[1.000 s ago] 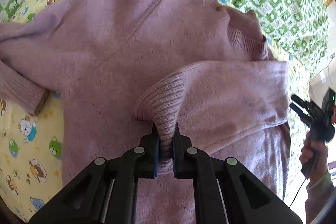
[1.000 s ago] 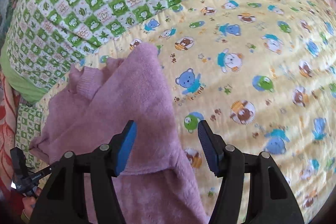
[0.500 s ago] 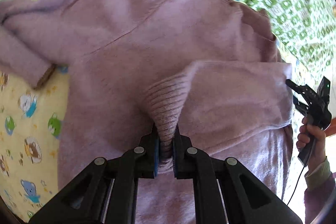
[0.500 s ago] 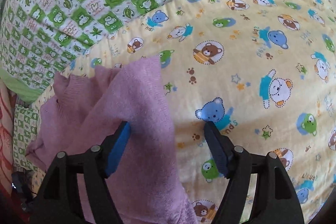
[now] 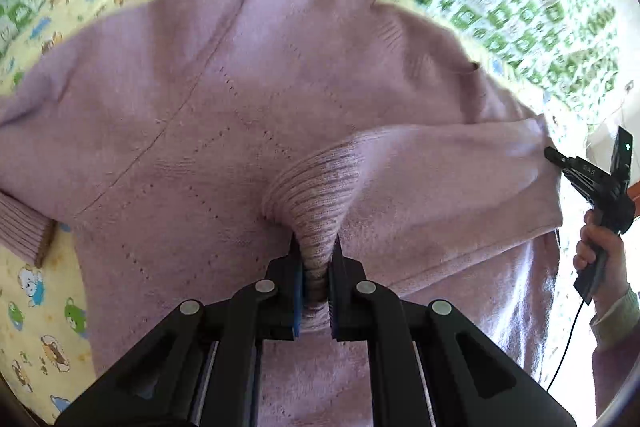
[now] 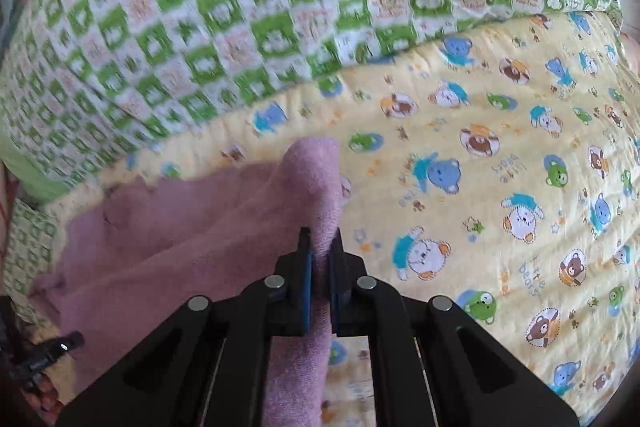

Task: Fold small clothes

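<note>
A small pink knit sweater [image 5: 224, 115] lies spread on a yellow bear-print blanket [image 5: 36, 311]. My left gripper [image 5: 316, 247] is shut on the ribbed cuff [image 5: 316, 183] of one sleeve, which is drawn across the sweater's body. The other sleeve's cuff [image 5: 28, 231] lies at the left. My right gripper [image 6: 320, 239] is shut on the sweater's folded edge [image 6: 316, 171] and also shows at the right of the left wrist view [image 5: 552, 153].
A green-and-white checked quilt [image 6: 240, 7] lies beyond the yellow blanket [image 6: 500, 187]. The person's hand [image 5: 596, 247] holds the right gripper's handle, with a cable hanging below. The left gripper's handle shows at the lower left of the right wrist view [image 6: 40, 351].
My right gripper moved in over the sweater's edge and shut on it. My left gripper kept its hold on the cuff and moved closer over the sweater's body.
</note>
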`<state>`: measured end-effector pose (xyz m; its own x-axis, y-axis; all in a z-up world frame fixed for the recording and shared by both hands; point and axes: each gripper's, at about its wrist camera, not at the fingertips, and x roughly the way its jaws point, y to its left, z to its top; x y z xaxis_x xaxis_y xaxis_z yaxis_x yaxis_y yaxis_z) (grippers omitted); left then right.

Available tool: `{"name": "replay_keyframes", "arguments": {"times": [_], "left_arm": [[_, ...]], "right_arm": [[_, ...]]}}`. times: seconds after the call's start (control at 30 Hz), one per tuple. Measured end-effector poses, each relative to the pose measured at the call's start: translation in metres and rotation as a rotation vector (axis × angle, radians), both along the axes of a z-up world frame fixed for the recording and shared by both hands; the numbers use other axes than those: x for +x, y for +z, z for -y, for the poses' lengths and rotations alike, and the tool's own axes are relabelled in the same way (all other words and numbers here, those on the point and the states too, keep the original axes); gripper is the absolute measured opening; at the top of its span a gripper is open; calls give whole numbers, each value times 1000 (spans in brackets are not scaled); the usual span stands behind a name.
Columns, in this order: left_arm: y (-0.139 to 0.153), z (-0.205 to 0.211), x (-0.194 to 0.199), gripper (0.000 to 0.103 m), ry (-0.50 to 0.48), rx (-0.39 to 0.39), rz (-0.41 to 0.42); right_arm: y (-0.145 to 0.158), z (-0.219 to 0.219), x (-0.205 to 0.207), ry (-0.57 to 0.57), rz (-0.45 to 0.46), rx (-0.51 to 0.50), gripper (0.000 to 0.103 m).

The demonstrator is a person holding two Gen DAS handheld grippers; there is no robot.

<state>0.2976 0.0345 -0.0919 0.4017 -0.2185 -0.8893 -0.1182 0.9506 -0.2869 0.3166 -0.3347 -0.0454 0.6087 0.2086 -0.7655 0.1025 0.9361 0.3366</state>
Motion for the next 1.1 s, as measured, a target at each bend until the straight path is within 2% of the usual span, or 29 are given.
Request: {"name": "replay_keyframes", "arguments": {"times": [0.1, 0.17, 0.23, 0.3, 0.33, 0.37, 0.4, 0.47, 0.53, 0.63, 0.73, 0.8, 0.87, 0.9, 0.93, 1.03, 1.1], "left_arm": [[14, 5, 1, 8, -32, 45, 77], [7, 4, 6, 8, -40, 83, 62], [-3, 2, 9, 11, -33, 93, 16], [-4, 0, 7, 20, -28, 105, -4], [-2, -2, 4, 21, -26, 107, -3], [1, -4, 1, 33, -19, 110, -5], [3, -7, -1, 44, -11, 111, -9], [7, -15, -7, 49, 24, 105, -9], [12, -22, -14, 49, 60, 75, -6], [28, -20, -16, 49, 73, 51, 67], [40, -6, -11, 49, 18, -20, 141], [35, 3, -5, 49, -38, -52, 120], [12, 12, 7, 48, -72, 5, 35], [2, 13, 11, 46, -65, 44, -5], [-8, 8, 13, 44, -50, 59, -42], [-4, -11, 4, 42, 7, 14, -28], [5, -25, -8, 48, 51, 17, -15]], "right_arm": [[-3, 10, -5, -48, 9, 49, 7], [-6, 11, -8, -52, 11, 28, 7], [-17, 9, -3, -33, -36, 34, 8], [-21, 7, -2, -39, -71, 38, 10], [-17, 6, -6, -52, -70, 30, 17], [-12, 6, -10, -66, -69, 18, 20], [-6, 6, -16, -81, -66, 5, 27], [5, 5, -31, -89, -40, 3, 31], [17, 2, -55, -70, -3, 64, 31], [24, -20, -84, 29, 33, 177, 31], [7, -43, -92, 124, -24, 245, 31], [-13, -50, -87, 119, -91, 211, 31], [-35, -45, -82, 45, -188, 88, 29], [-39, -40, -83, 25, -189, 97, 17], [-39, -33, -86, -4, -188, 117, 12], [-27, -33, -91, -6, -185, 118, 16], [-16, -36, -95, 7, -163, 106, 22]]}}
